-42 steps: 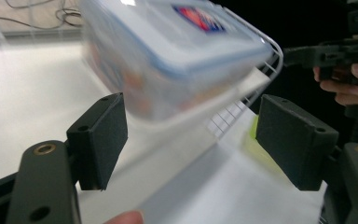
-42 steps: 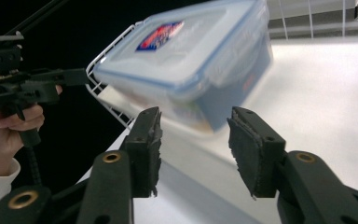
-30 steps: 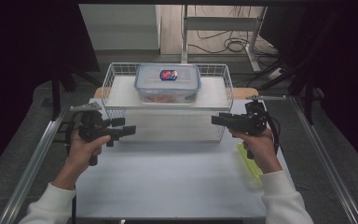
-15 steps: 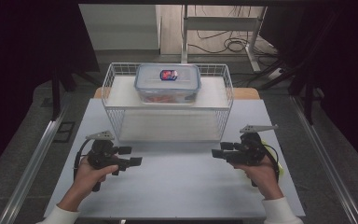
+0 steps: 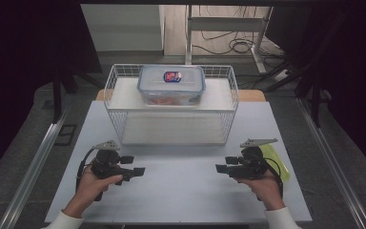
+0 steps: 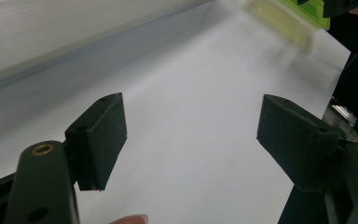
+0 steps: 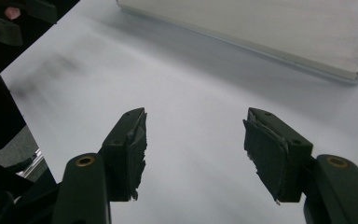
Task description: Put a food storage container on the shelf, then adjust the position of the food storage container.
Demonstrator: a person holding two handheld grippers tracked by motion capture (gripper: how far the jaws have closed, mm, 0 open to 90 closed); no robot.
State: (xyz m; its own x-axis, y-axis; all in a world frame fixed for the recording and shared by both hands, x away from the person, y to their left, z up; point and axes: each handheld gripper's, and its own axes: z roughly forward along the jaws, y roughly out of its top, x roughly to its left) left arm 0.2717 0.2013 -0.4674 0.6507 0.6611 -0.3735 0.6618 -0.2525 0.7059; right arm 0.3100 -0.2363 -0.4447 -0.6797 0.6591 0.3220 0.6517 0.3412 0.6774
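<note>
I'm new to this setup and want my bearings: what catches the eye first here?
The white wire basket at the table's far middle, carrying a clear lidded container with a red and blue label. Nearer, the left gripper and right gripper point toward each other above the white table, jaws apart and empty. A yellow-green item lies beside the right hand.

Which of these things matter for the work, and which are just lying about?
In the work:
left gripper, open
right gripper, open
lidded plastic box
wire basket

Lying about:
yellow-green item
floor cables
</note>
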